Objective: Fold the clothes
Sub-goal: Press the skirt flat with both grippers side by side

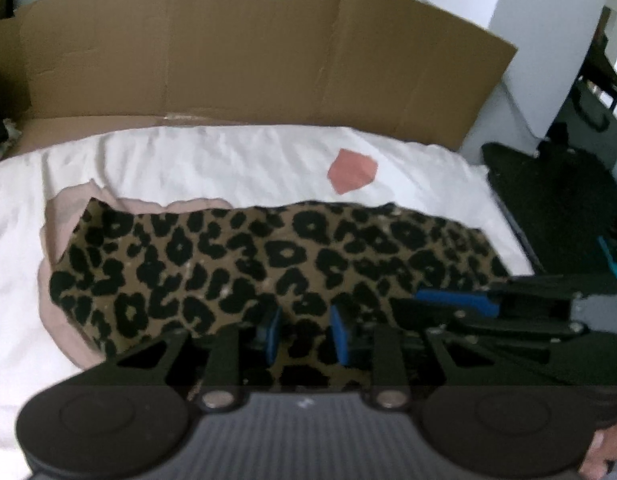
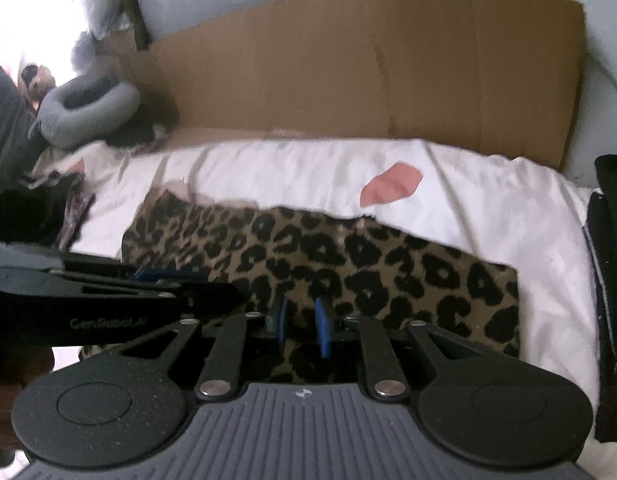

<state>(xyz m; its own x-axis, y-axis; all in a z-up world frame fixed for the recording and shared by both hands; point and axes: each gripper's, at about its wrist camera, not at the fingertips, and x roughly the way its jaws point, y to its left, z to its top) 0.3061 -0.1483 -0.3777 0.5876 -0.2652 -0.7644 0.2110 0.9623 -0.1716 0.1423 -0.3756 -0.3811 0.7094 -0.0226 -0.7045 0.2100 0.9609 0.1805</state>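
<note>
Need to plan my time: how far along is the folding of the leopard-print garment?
Partly done. The leopard garment lies as a flat band on the white sheet, pink lining showing at one end. Left gripper and right gripper both sit at its near edge, fabric between the pads. At least another fold looks left.

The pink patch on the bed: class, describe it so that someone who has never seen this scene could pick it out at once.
Find the brown cardboard sheet standing along the far edge of the white bedsheet. Just in front of it, beyond the leopard-print garment, lies the pink patch. It is the only small, plain salmon-pink shape there, flat and angular, apart from the spotted cloth.
</note>
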